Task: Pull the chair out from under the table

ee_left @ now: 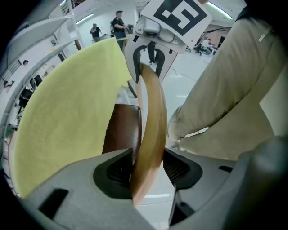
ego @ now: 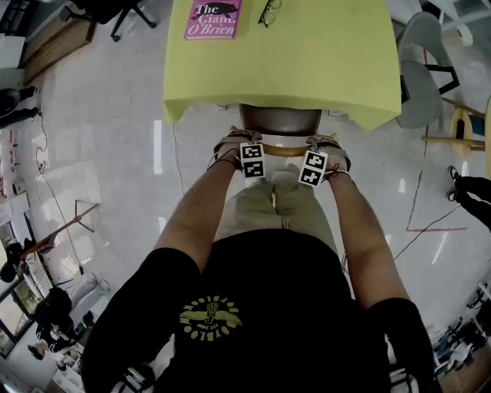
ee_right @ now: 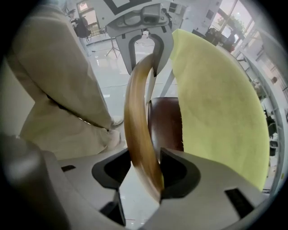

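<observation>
The chair has a dark brown seat [ego: 280, 119] tucked under the table's yellow-green cloth [ego: 307, 69]. Its curved wooden back rail [ego: 284, 150] shows just outside the cloth's edge. My left gripper [ego: 244, 144] is shut on the rail's left end, and my right gripper [ego: 319, 147] is shut on its right end. In the left gripper view the rail [ee_left: 150, 121] runs between my left gripper's [ee_left: 148, 168] pads, with the seat [ee_left: 123, 130] behind. The right gripper view has the rail [ee_right: 137, 117] between my right gripper's [ee_right: 146, 168] pads, beside the seat [ee_right: 165, 123].
On the table's far side lie a pink book [ego: 212, 18] and a pair of glasses [ego: 268, 11]. A grey chair [ego: 420, 69] stands to the table's right, an office chair [ego: 115, 11] at the far left. My beige trousers [ee_left: 229, 90] are right behind the rail.
</observation>
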`<state>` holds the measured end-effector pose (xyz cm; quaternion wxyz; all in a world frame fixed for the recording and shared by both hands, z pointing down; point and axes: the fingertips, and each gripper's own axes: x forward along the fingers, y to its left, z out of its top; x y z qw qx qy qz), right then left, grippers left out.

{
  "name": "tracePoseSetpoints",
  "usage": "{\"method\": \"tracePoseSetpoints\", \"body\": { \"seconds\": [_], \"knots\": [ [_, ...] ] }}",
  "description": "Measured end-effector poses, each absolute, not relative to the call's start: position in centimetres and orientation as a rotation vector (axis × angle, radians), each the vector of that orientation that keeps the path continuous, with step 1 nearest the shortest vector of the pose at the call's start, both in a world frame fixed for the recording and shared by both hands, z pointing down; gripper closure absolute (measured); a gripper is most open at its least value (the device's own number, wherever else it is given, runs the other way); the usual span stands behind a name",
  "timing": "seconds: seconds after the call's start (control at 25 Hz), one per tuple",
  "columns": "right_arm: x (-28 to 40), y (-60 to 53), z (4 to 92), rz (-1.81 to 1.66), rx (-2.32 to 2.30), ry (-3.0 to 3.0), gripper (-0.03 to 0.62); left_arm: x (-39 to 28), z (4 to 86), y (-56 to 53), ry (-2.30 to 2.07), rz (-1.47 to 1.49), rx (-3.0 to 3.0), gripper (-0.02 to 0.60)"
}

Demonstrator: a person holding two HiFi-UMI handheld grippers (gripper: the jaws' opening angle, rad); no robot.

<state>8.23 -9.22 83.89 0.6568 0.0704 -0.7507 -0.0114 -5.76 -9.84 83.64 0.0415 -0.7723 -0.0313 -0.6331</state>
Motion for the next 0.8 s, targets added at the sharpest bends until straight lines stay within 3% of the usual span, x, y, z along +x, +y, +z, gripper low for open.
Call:
{"method": "tracePoseSetpoints", "body": {
  "seconds": [0.8],
  "knots": [
    [4.8, 1.0, 84.3, 0.068, 0.212, -1.660, 0.398, -9.2, 83.9, -0.9, -0.262, -1.903, -2.333, 0.385]
  ]
}}
